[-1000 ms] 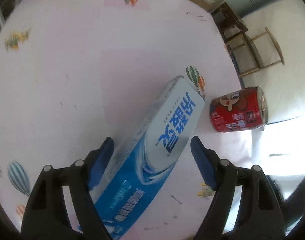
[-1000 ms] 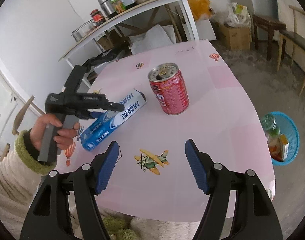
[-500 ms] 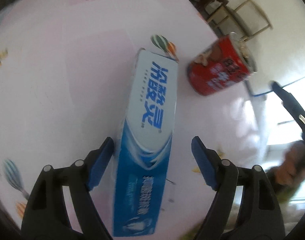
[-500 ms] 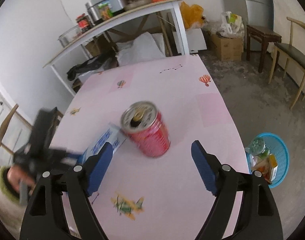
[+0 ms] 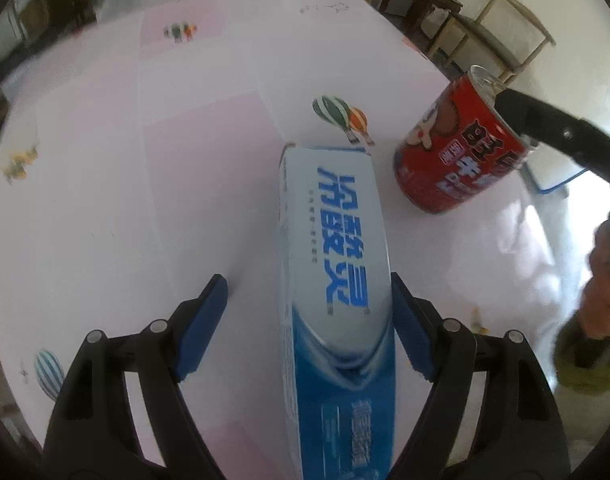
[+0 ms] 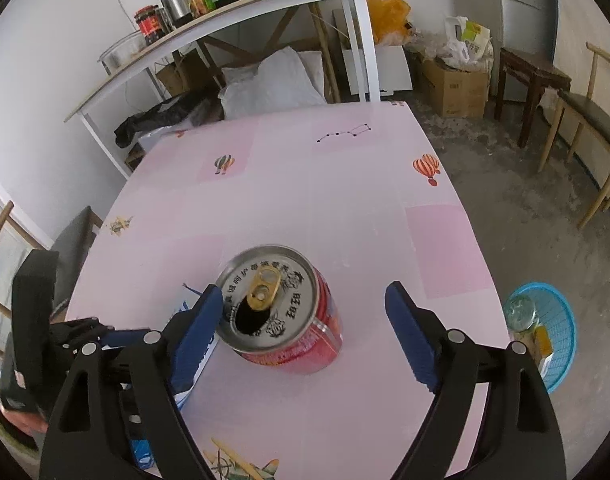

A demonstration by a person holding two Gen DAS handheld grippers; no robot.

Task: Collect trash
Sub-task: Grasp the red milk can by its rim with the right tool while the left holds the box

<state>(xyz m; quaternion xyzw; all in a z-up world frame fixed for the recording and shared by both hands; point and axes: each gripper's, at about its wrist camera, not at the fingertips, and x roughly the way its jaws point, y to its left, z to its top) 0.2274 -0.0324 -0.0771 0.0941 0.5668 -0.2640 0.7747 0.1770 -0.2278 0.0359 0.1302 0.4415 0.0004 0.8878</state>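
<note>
Both grippers moved in over trash since earlier frame. Pink table [image 6: 345,184] fronts cluttered shelf [image 6: 225,12]. Left gripper [image 5: 309,320] wide, straddling toothpaste box [image 5: 337,280]. Right gripper [image 6: 305,320], jaws just opening, empty, around upright can [image 6: 289,320]. Blue basket [image 6: 553,320] on floor.

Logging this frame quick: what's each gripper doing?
Left gripper: open, straddling the toothpaste box.
Right gripper: open around the red can, jaws just widened.

Pink table [image 6: 345,200], red can [image 6: 305,344], toothpaste box [image 5: 337,280]
</note>
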